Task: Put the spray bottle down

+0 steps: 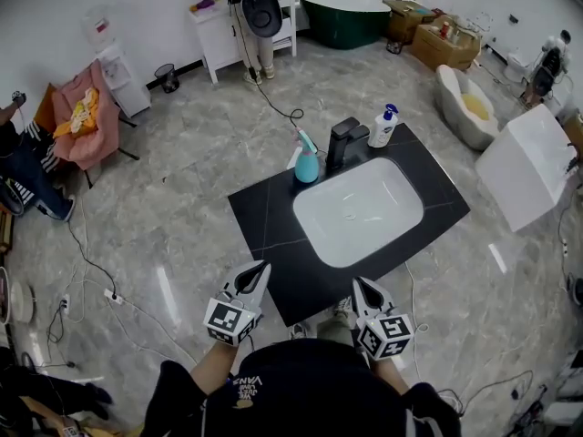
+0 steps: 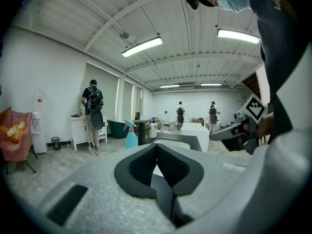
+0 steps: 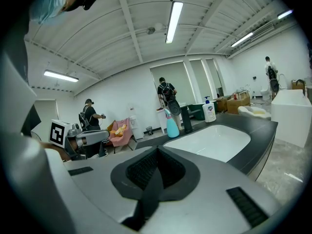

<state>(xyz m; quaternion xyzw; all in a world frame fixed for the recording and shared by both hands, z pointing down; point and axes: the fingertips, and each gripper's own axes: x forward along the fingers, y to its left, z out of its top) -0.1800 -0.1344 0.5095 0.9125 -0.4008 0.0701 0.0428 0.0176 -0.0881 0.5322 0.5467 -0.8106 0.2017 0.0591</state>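
The teal spray bottle stands upright on the black countertop, at the far left corner of the white basin, beside the black faucet. No gripper touches it. My left gripper hovers near the counter's front left corner, its jaws shut with nothing between them. My right gripper is near the counter's front edge, also shut and empty. The left gripper view shows the bottle far beyond the closed left gripper. The right gripper view has the bottle past the right gripper.
A white soap pump bottle stands right of the faucet. A chair with pink cloth is at the left, a white cabinet and a person behind, a white block at the right. Cables lie on the floor.
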